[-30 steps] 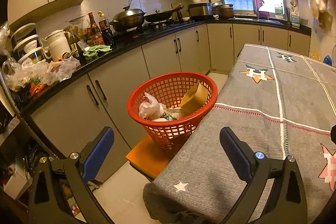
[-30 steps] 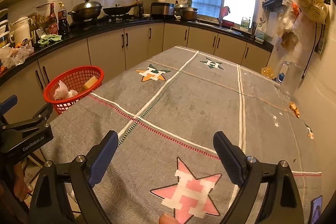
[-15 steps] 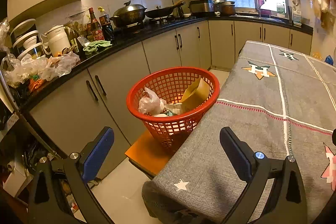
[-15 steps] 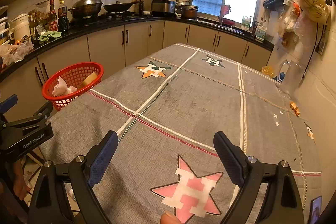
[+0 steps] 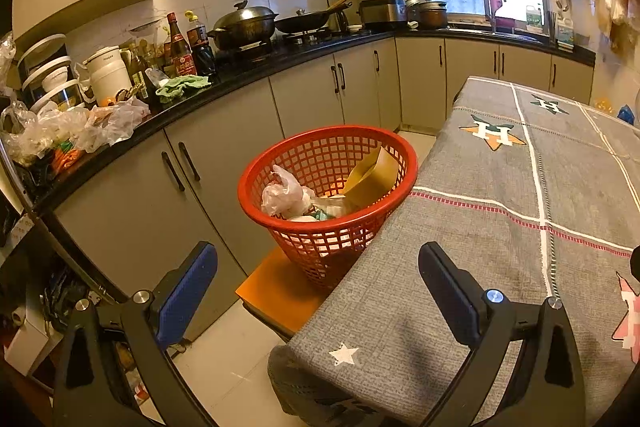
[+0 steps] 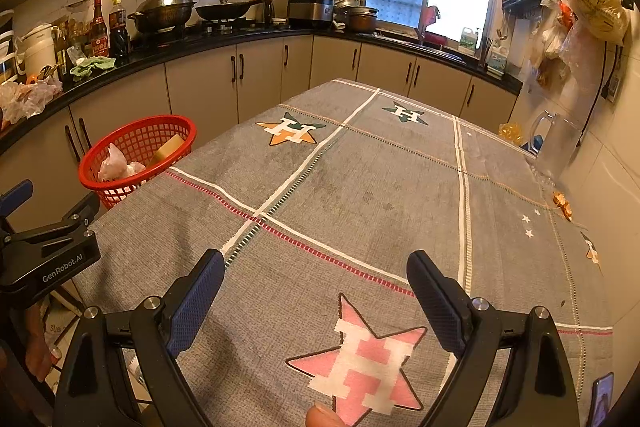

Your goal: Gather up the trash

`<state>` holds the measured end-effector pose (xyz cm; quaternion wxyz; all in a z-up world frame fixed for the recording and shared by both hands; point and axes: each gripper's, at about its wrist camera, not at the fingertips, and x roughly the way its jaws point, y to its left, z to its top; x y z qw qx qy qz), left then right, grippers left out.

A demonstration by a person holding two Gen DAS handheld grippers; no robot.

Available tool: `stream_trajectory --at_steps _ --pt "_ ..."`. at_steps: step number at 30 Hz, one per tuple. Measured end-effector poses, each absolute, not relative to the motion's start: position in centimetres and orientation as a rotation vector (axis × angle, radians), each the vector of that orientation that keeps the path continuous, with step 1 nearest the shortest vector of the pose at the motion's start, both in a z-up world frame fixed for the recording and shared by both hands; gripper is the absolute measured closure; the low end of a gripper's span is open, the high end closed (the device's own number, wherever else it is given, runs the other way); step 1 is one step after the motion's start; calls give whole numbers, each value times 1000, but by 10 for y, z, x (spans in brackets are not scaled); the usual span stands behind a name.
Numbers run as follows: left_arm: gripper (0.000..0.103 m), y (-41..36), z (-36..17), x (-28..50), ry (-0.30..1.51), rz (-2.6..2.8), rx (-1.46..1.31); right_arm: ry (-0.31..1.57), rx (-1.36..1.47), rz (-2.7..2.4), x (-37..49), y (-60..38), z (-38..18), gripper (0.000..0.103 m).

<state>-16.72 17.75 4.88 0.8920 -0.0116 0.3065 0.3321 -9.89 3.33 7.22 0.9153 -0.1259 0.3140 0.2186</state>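
Observation:
A red mesh basket (image 5: 328, 143) (image 6: 138, 131) stands on an orange stool (image 5: 276, 287) at the table's left edge. Inside it lie a crumpled white plastic bag (image 5: 282, 193), a tan cardboard piece (image 5: 374, 177) and other scraps. My left gripper (image 5: 316, 259) hovers open and empty over the table corner, below and short of the basket. The right gripper (image 6: 316, 267) is open and empty above the grey tablecloth (image 6: 360, 187), near a pink star patch (image 6: 364, 359). A small orange scrap (image 6: 562, 203) lies by the table's right edge near the wall.
Cabinets and a black counter (image 5: 240, 83) run along the left and back, crowded with bottles, pots and plastic bags (image 5: 72, 127). A clear jug (image 6: 556, 143) stands at the table's far right. A hand (image 6: 38, 351) holds the left gripper's body. A phone (image 6: 602, 403) lies bottom right.
Both grippers drew back slightly and rose a little, so the basket and table sit a bit lower and farther in view. Jaws stayed open.

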Motion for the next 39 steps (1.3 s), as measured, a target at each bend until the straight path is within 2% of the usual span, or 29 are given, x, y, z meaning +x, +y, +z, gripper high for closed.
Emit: stream_trajectory --at_steps 39 --pt "3 181 45 -168 636 687 -38 662 -269 452 -101 36 64 8"
